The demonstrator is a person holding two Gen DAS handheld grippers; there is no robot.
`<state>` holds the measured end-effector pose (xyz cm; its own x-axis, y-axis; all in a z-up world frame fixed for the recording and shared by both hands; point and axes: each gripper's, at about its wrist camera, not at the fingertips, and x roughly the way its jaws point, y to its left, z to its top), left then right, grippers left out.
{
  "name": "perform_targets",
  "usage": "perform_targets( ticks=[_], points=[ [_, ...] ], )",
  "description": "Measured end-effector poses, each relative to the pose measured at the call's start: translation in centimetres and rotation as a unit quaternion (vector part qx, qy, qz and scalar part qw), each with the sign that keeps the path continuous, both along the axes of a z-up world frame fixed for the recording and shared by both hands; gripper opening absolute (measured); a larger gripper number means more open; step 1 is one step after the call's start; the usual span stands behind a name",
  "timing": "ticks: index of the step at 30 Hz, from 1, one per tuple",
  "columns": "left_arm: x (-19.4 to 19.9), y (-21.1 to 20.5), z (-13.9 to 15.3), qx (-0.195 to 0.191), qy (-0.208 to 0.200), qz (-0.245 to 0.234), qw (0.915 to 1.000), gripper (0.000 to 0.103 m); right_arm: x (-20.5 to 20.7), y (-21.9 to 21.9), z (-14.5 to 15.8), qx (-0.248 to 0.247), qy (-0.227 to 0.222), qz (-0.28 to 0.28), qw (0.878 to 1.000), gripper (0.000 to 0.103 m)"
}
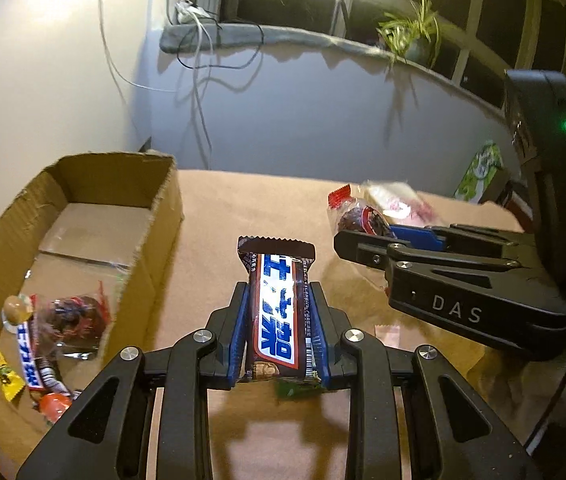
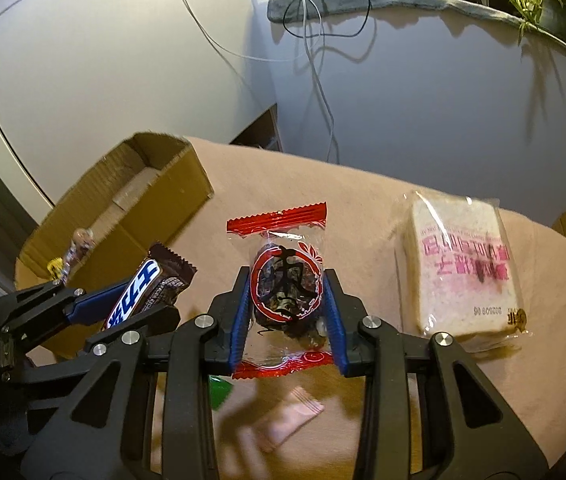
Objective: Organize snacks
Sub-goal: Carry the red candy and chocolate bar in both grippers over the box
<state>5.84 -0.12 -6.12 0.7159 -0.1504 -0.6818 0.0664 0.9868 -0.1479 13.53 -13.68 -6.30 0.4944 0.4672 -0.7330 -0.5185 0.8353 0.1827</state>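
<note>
Cardboard box (image 1: 83, 216) at left on tabletop (image 1: 267, 208), several wrapped snacks (image 1: 43, 332) inside. Left tool (image 1: 279, 300) clamped on brown chocolate bar (image 1: 279, 312), held above tabletop just right of box. Right tool (image 2: 289, 292) clamped on red-edged clear snack packet (image 2: 283, 280). Wrapped bread slice (image 2: 463, 272) lies on tabletop at right
</note>
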Motion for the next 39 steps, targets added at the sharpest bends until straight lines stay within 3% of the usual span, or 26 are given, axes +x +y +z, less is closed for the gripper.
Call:
perform_targets(
  ticks=[9,39],
  points=[
    [-2.1,3.7,2.9,-0.023,-0.046,0.024,0.9984,0.026,-0.6,3.2,2.4,0.027,-0.014,0.015,0.999,0.035],
    [-4.8,16.2,2.6,-0.041,-0.056,0.146,0.9869,0.026,-2.6,15.5,2.3,0.047,0.002,0.099,0.994,0.035]
  ],
)
